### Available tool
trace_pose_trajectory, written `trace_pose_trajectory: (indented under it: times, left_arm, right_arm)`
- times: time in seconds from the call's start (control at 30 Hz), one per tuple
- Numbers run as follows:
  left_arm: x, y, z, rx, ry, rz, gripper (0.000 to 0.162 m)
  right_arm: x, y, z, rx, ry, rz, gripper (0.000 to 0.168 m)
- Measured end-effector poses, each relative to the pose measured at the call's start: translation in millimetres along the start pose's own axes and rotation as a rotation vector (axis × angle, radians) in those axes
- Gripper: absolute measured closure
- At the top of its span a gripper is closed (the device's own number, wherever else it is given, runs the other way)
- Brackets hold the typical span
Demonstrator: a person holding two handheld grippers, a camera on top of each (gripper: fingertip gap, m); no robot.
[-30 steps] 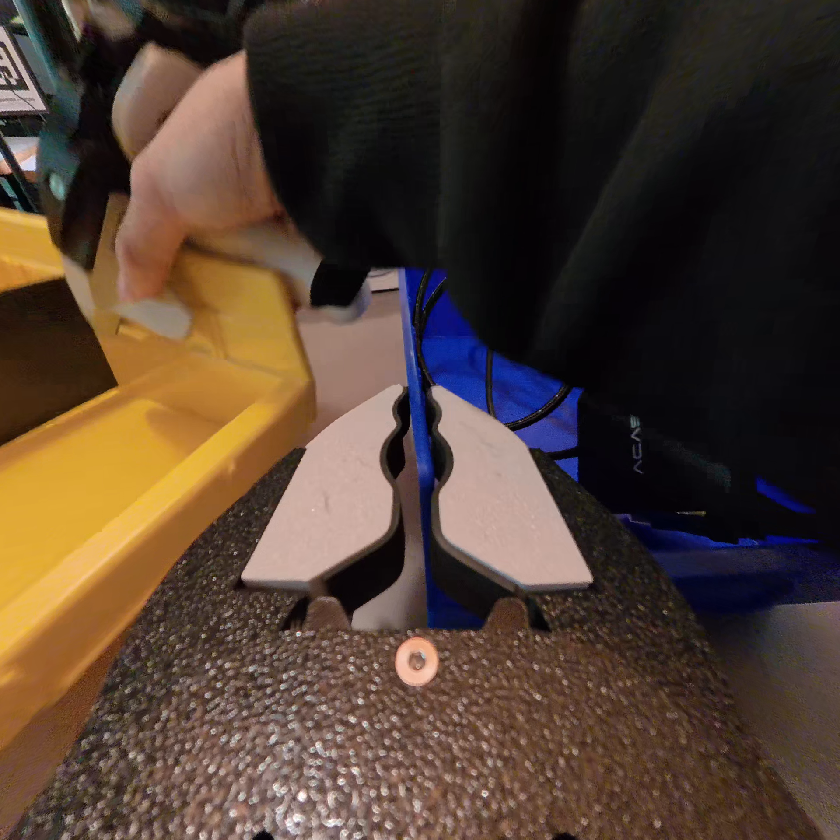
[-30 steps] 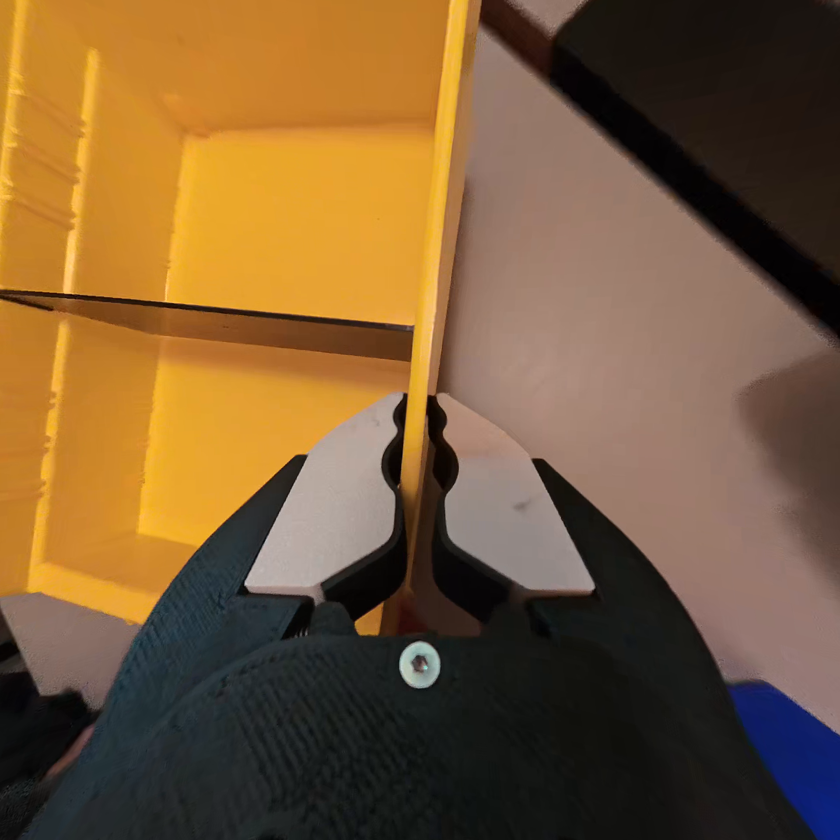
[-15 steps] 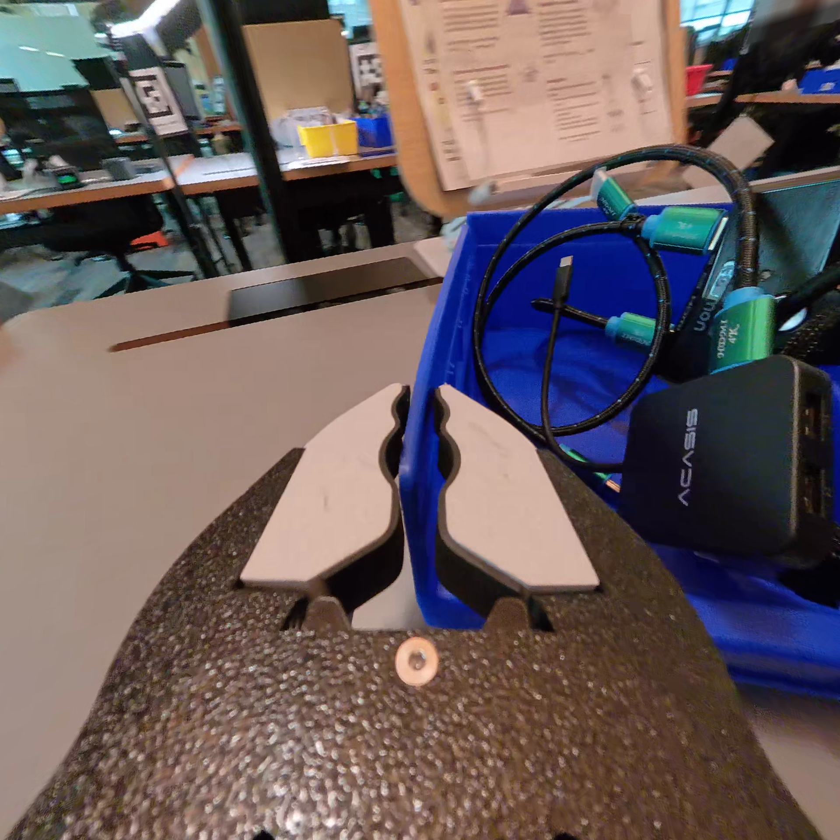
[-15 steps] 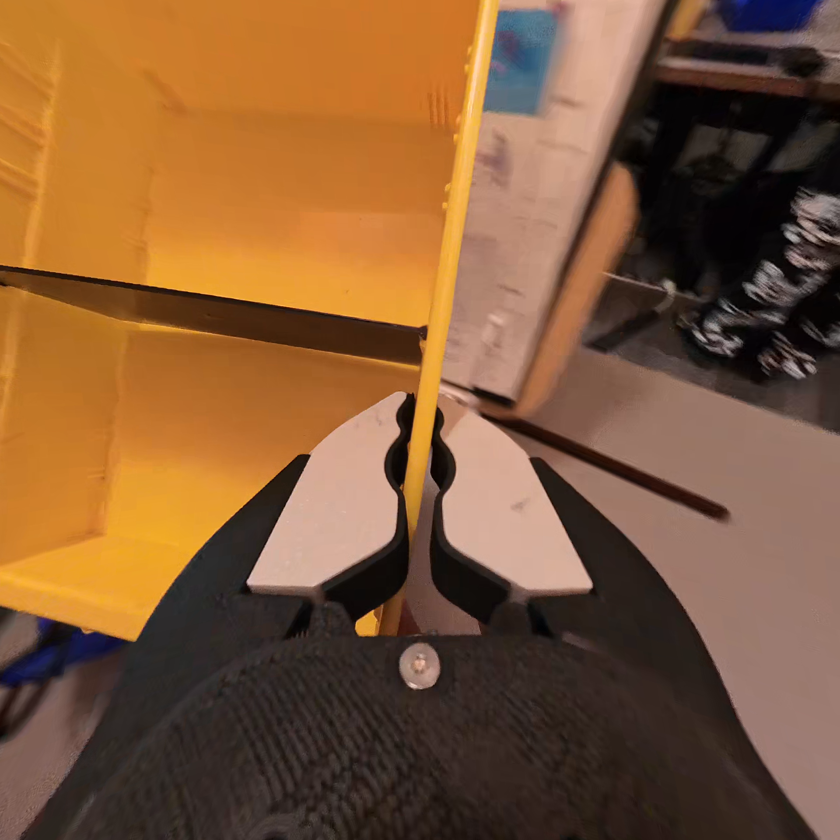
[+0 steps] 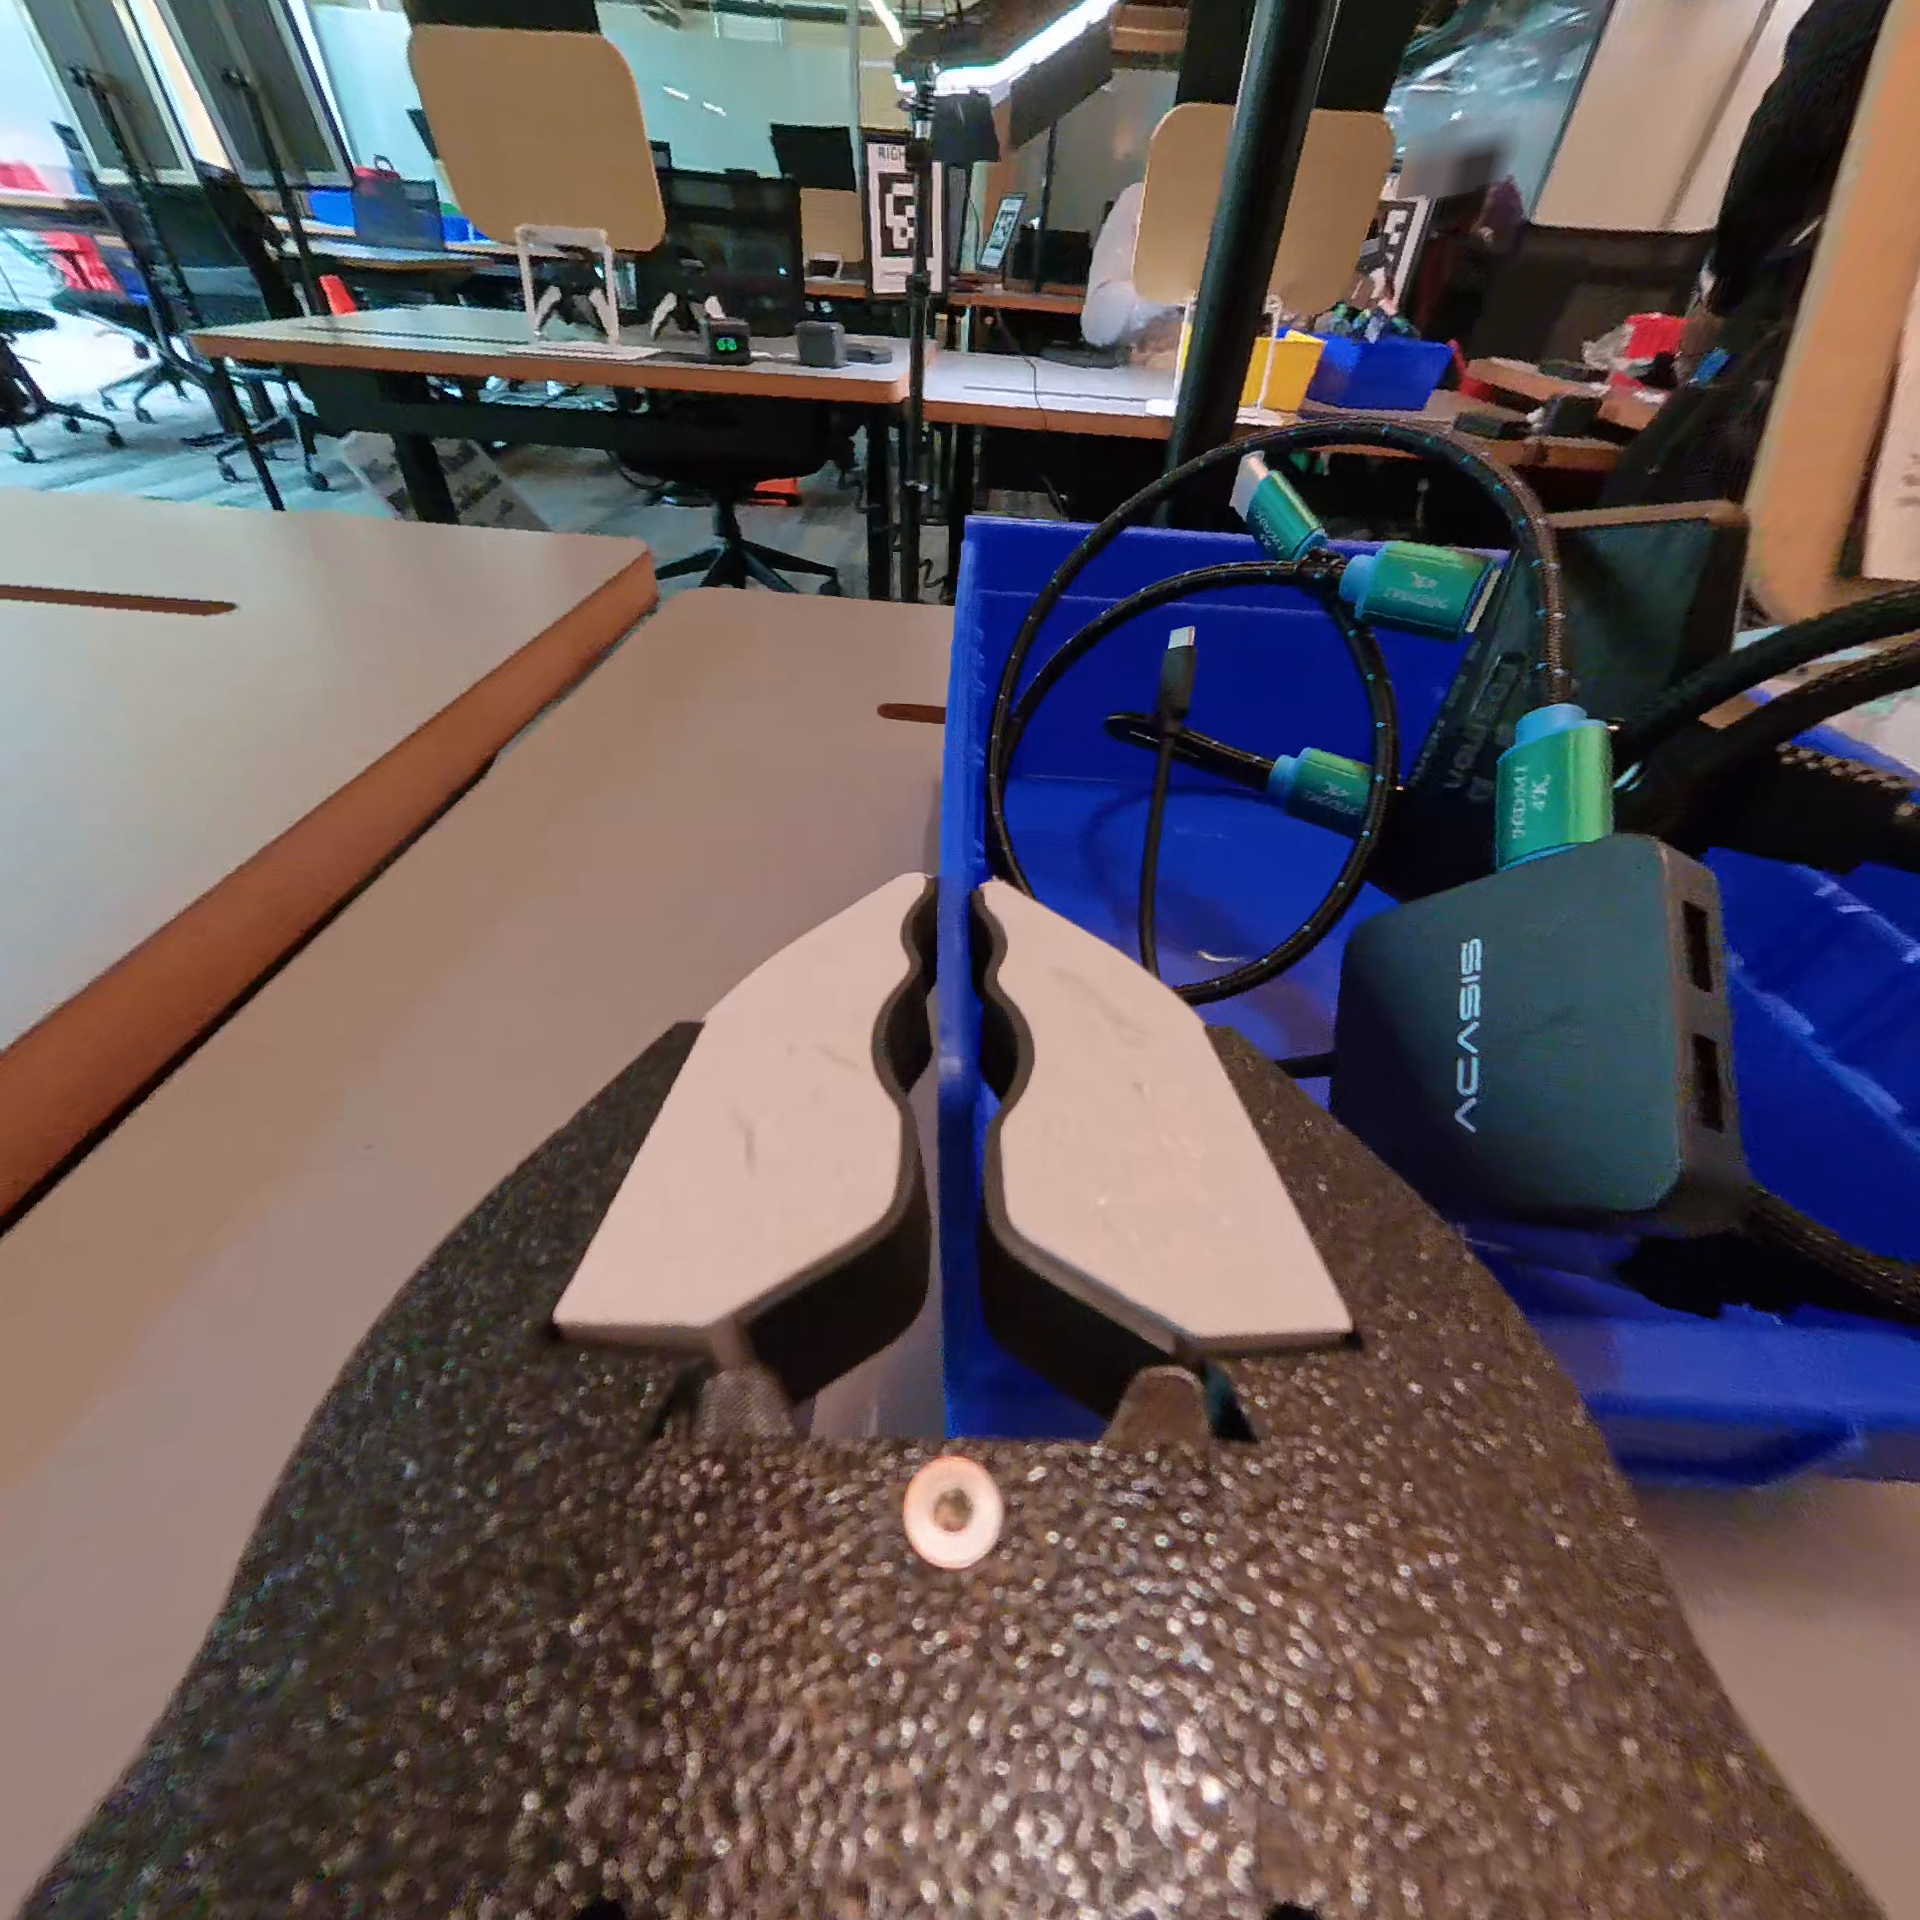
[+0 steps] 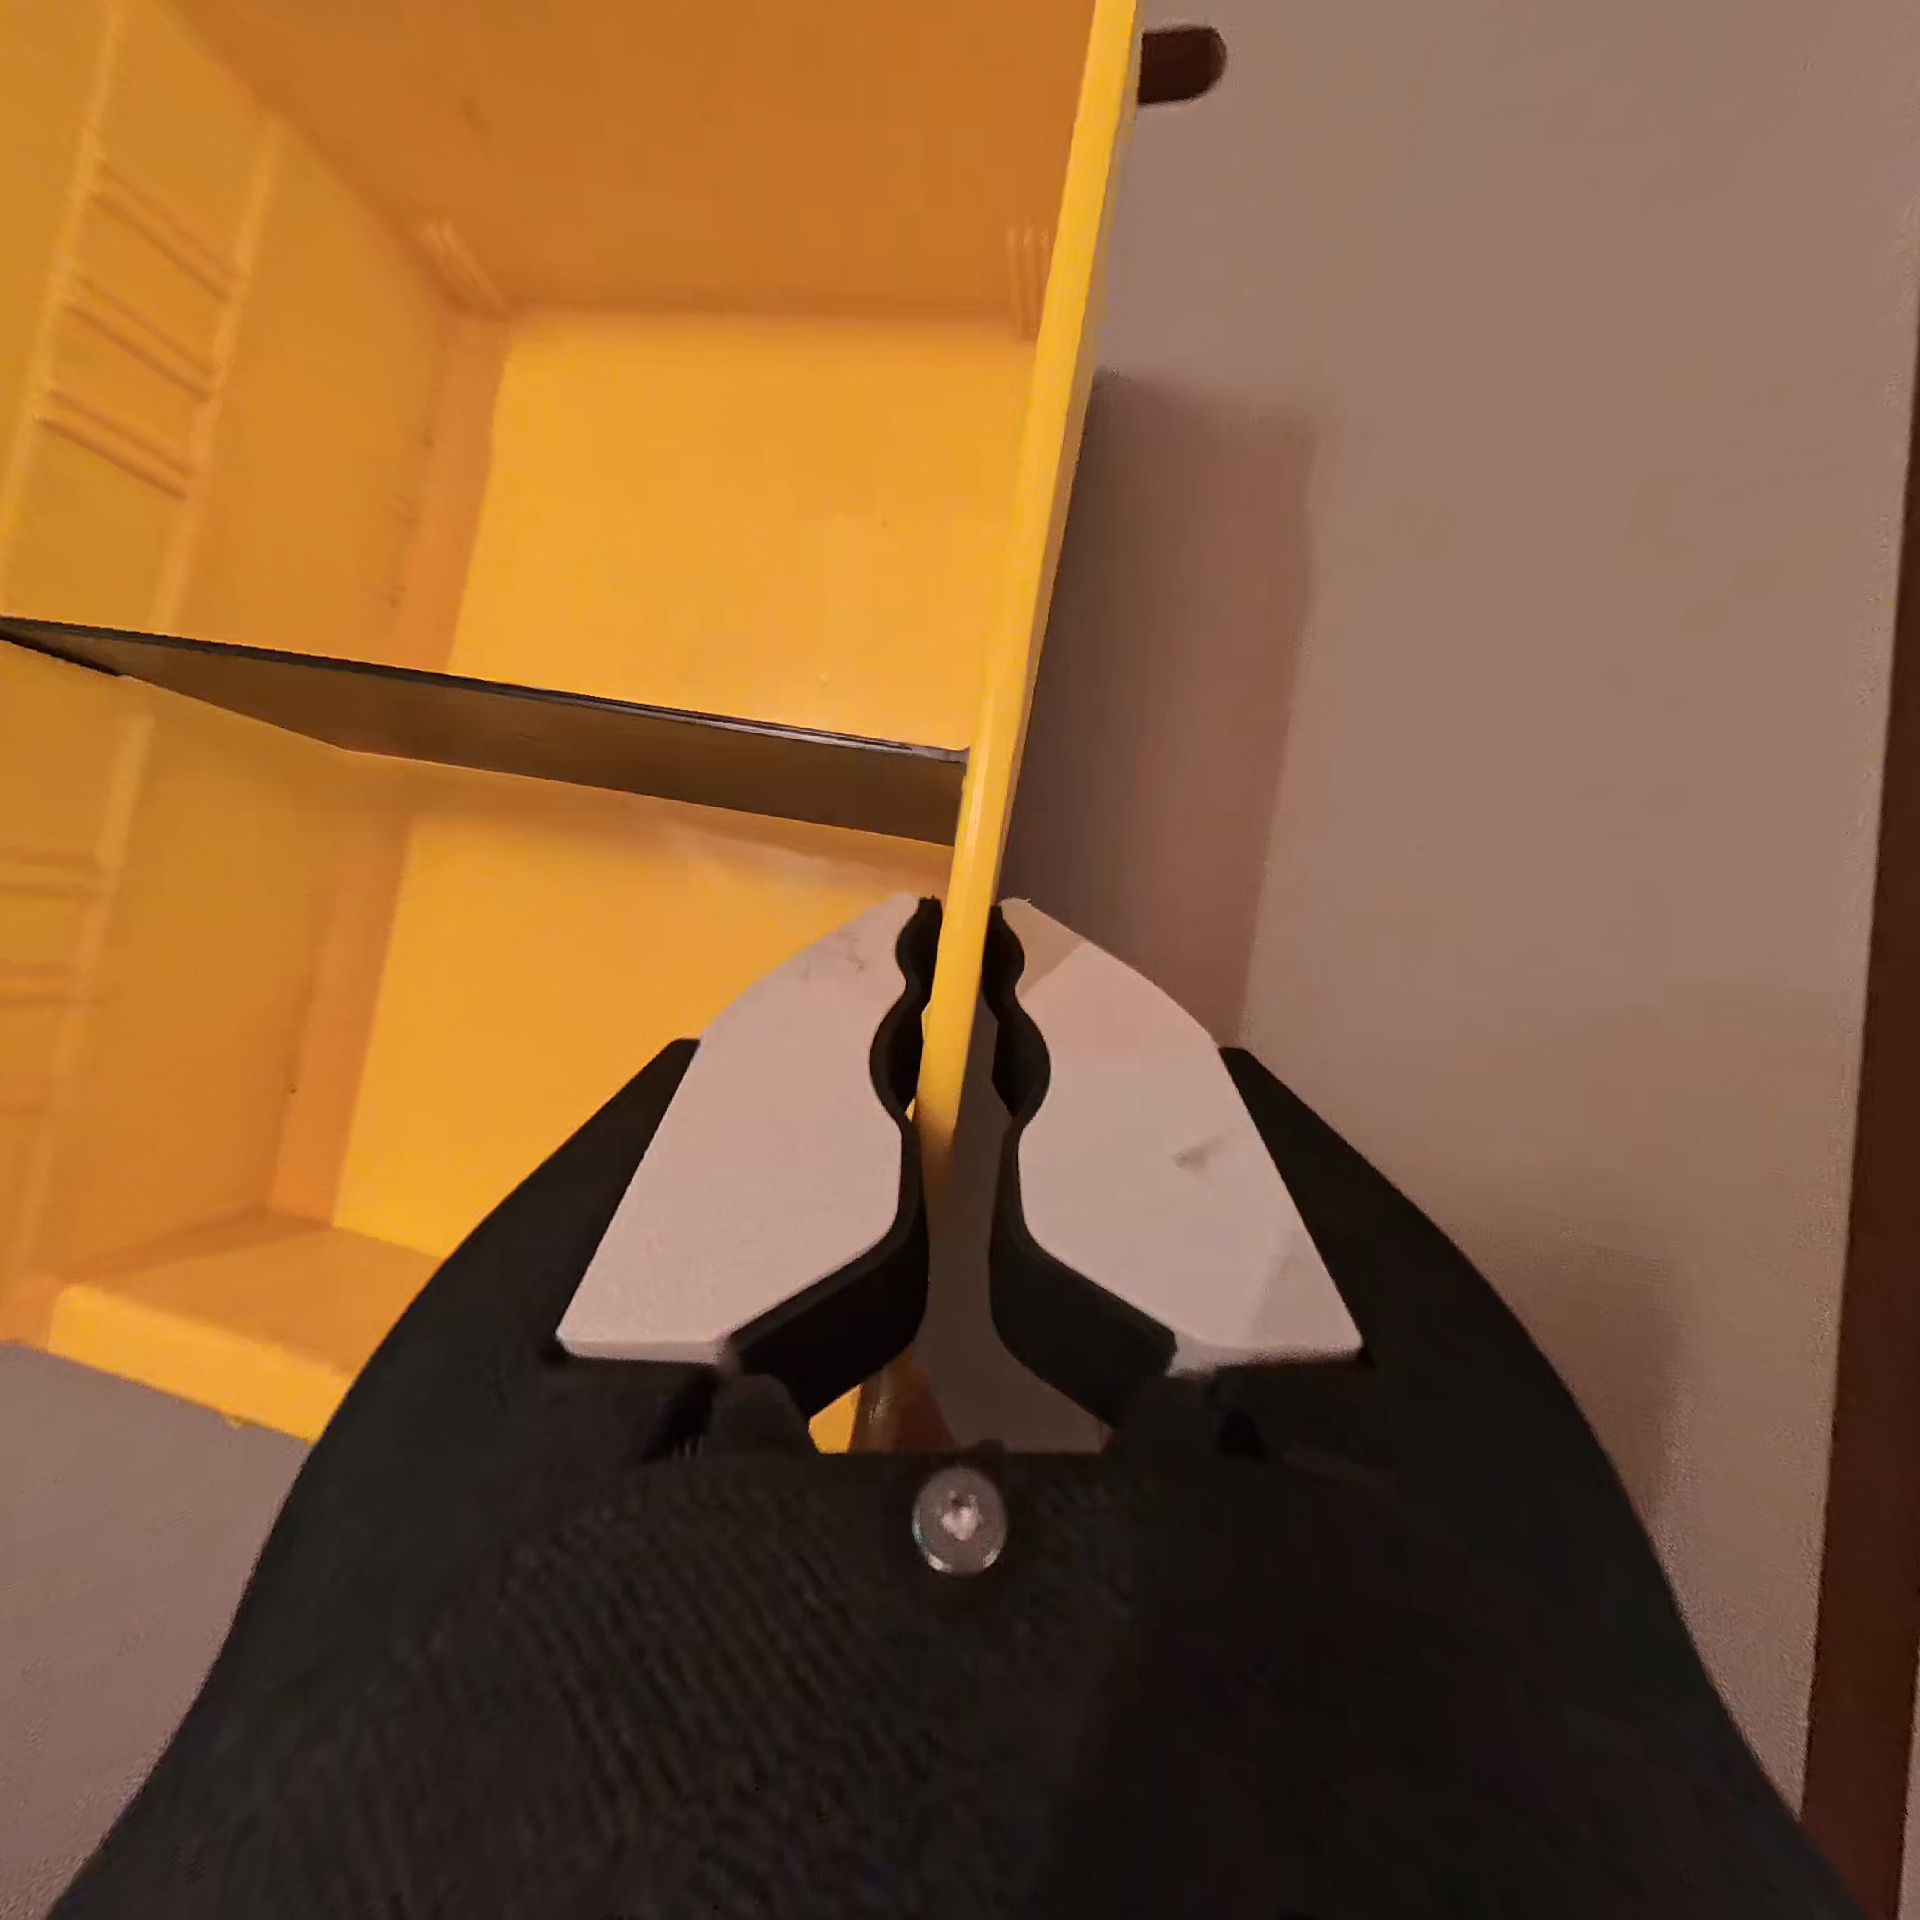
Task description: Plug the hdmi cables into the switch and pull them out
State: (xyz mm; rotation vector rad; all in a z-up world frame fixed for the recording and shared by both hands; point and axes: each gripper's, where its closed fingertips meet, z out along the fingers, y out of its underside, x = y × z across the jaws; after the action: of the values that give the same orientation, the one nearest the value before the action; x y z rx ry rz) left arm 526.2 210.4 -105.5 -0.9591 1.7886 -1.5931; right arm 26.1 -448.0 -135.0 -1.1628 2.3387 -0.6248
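My left gripper (image 5: 951,904) is shut on the left wall of a blue bin (image 5: 961,727) that stands on the table. Inside the bin lie a black HDMI switch (image 5: 1527,1049) with two ports showing on its right side, and coiled black braided HDMI cables (image 5: 1382,748) with teal-green plugs (image 5: 1548,790). A thin black USB cable (image 5: 1153,821) hangs in the coil. My right gripper (image 6: 961,914) is shut on the right wall of a yellow bin (image 6: 1049,416), which has a black divider (image 6: 520,717) and looks empty.
The grey table (image 5: 416,987) spreads to the left of the blue bin, with a second table (image 5: 208,675) butted against it. A black pole (image 5: 1226,239) stands behind the bin. Farther desks and chairs fill the background. The table edge (image 6: 1881,935) runs right of the yellow bin.
The person's arm and the yellow bin have left the left wrist view. The blue bin has moved with my left gripper into the open. The yellow bin has swung back down over the table.
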Motion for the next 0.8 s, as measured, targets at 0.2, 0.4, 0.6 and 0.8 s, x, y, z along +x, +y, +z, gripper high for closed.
trace_pose_trajectory:
  times: [0.2, 0.4, 0.6, 0.8]
  left_arm:
    - [-3.4, -1.1, 6.8, -0.001, -0.025, 0.027, 0.157]
    - [-3.5, 1.3, 6.0, -0.063, -0.054, 0.083, 0.155]
    - [6.5, -26.4, -13.9, -0.131, -0.081, 0.203, 0.130]
    - [79.3, -51.4, -20.1, -0.312, 0.251, 0.263, 0.109]
  right_arm:
    - [6.1, -26.1, 31.1, 0.013, 0.113, -0.130, 0.164]
    - [10.7, -35.4, 26.6, 0.052, 0.218, -0.244, 0.120]
    - [-27.3, -33.2, -55.7, 0.336, 0.356, -0.372, 0.098]
    - [-132.9, 20.6, -80.0, 0.516, 0.042, -0.469, 0.095]
